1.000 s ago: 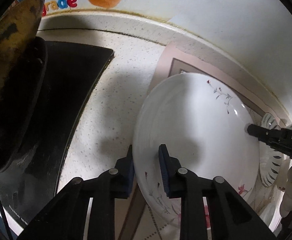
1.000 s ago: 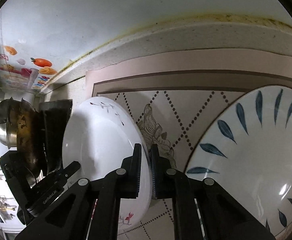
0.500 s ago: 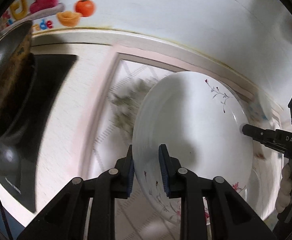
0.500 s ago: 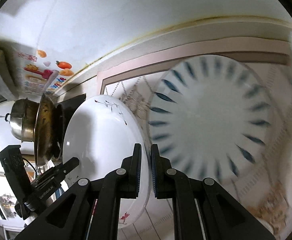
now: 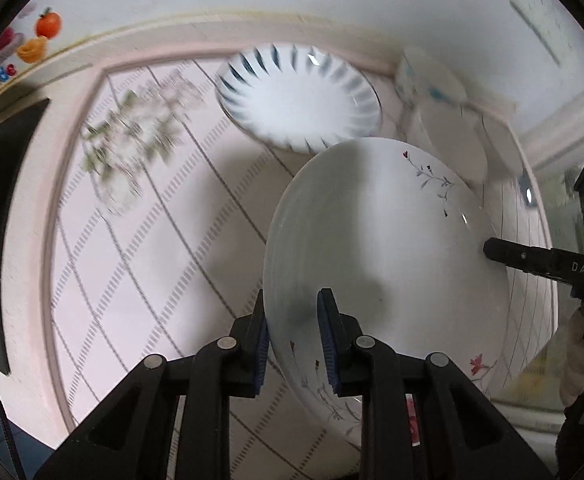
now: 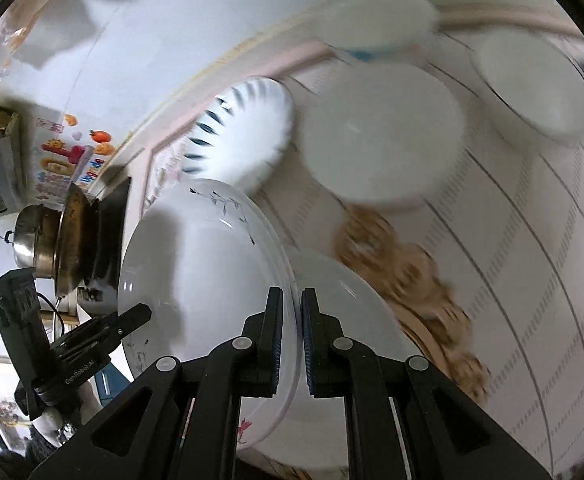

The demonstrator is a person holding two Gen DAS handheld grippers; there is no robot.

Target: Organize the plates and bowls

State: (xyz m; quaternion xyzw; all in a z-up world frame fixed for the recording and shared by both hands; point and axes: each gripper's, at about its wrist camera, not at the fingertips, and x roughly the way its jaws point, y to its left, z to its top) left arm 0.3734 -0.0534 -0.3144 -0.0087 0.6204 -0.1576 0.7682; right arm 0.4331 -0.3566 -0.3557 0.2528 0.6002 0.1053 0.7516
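Observation:
Both grippers hold one white floral plate [image 5: 379,248] above the patterned mat, tilted on edge. My left gripper [image 5: 292,336] is shut on its near rim. My right gripper [image 6: 290,336] is shut on the opposite rim of the same plate [image 6: 196,272], and its finger shows in the left wrist view [image 5: 531,258]. A blue-leaf plate [image 5: 299,96] lies on the mat further back; it also shows in the right wrist view [image 6: 248,128]. Another white plate [image 6: 347,320] lies under the held one. Several white bowls [image 6: 383,136] stand beyond.
A pink patterned mat [image 5: 132,208] covers the counter. A black stove [image 6: 112,232] with a pan and a steel pot [image 6: 32,240] is at the left. The white wall with fruit stickers [image 5: 36,36] runs behind. A bowl [image 6: 535,84] stands at the far right.
Both grippers have carried the floral plate to the right, from beside the stove to over the mat. The blue-leaf plate and the bowls have come into view. The grip is unchanged.

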